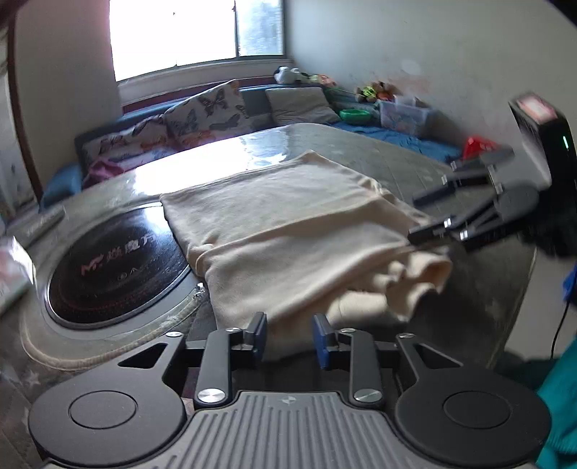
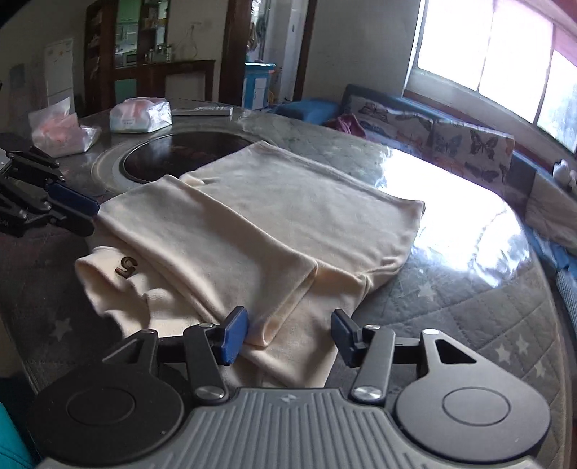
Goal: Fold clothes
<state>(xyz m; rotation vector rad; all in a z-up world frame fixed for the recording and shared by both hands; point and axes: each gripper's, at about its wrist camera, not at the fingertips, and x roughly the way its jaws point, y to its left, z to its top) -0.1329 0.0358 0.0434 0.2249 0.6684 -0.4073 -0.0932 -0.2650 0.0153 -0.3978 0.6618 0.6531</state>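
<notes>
Jaws of the left gripper and right gripper are parted, nothing pinched. 1 cream garment is laid half-folded on the surface; a fold seems just released, and its bunched edge probably needs regripping.

Daylight from the window behind the sofa, blown out white in both my views. Hard glare patch on the glossy table; rest of the room dim, corners dark. My right gripper smeared by motion blur in the left view. Strong fisheye bending at edges, black vignette corners.
</notes>
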